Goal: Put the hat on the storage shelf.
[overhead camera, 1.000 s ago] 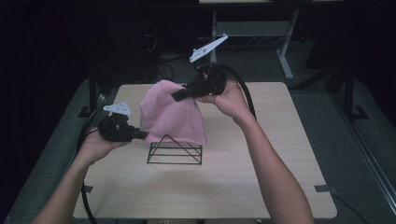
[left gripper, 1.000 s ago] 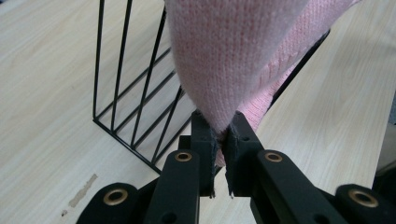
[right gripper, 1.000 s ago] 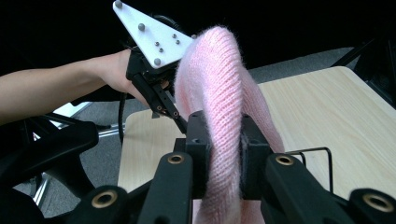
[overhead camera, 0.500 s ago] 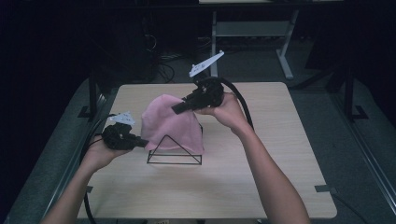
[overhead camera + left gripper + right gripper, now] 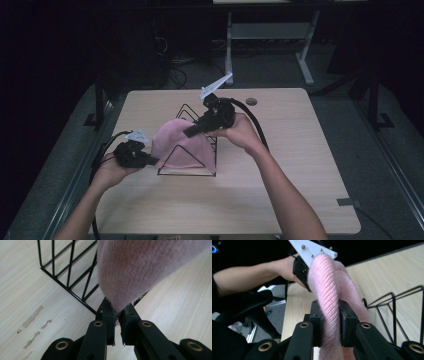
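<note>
Pink knit cloth sits draped over the black wire rack near the middle of the wooden table, spread across the rack's front triangle. At the cloth's 9 o'clock edge, the left gripper has its jaws pinched tight on a corner of the fabric; in the left gripper view that corner is squeezed between the black jaws, rack bars running off toward 11 o'clock. Over at the cloth's 2 o'clock, the right gripper clamps a thick fold; the right gripper view shows the knit bunched between its jaws. Beyond it there, the left hand and its white plate sit at 12 o'clock. A cable loops from the right gripper across the tabletop.
</note>
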Tool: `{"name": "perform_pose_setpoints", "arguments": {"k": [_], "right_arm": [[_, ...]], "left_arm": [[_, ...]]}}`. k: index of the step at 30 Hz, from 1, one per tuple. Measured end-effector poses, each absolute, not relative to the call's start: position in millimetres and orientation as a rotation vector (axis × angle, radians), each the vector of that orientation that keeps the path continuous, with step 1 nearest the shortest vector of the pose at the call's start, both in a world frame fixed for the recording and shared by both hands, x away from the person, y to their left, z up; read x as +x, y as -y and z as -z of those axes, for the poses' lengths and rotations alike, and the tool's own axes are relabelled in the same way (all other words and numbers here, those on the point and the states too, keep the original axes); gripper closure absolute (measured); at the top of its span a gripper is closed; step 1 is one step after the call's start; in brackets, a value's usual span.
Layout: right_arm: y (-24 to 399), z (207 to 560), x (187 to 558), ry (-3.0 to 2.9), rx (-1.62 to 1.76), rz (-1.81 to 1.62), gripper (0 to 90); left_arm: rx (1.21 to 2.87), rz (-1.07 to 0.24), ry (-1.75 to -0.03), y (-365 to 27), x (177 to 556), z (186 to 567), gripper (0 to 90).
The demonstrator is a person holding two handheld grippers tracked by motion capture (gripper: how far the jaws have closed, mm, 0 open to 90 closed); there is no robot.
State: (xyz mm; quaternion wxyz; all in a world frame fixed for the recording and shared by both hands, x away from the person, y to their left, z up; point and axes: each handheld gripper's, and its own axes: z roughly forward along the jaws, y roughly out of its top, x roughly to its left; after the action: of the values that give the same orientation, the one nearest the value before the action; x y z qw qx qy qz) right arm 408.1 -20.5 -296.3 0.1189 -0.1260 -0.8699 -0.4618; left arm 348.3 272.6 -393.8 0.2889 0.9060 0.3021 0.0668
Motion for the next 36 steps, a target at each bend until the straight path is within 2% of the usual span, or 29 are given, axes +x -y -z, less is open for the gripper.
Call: {"name": "perform_pose_setpoints", "arguments": {"k": [9, 17, 19, 22, 27, 32, 36], "right_arm": [[24.2, 315.4, 406.5, 2.555, -0.373, 1.300, 70.6], [32.3, 313.1, 400.9, 2.589, -0.389, 1.341, 67.6], [33.2, 313.0, 399.3, 2.600, -0.384, 1.363, 69.9], [32.6, 313.0, 395.9, 2.620, -0.373, 1.381, 79.0], [26.0, 313.4, 393.6, 2.619, -0.366, 1.383, 81.4], [20.6, 314.7, 392.6, 2.627, -0.345, 1.378, 81.7], [18.5, 316.4, 392.6, 2.617, -0.352, 1.368, 81.1]], "left_arm": [[2.470, -0.184, -0.811, -266.1, 349.1, 406.4, 83.5], [2.475, -0.175, -0.826, -266.8, 349.5, 407.8, 83.5], [2.475, -0.172, -0.824, -266.1, 349.2, 407.0, 83.4], [2.437, -0.174, -0.816, -267.2, 348.0, 402.8, 78.3], [2.395, -0.179, -0.786, -270.9, 346.8, 392.6, 76.1], [2.372, -0.178, -0.756, -270.2, 344.8, 385.0, 84.1], [2.399, -0.161, -0.763, -269.3, 344.8, 389.2, 86.8]]}}
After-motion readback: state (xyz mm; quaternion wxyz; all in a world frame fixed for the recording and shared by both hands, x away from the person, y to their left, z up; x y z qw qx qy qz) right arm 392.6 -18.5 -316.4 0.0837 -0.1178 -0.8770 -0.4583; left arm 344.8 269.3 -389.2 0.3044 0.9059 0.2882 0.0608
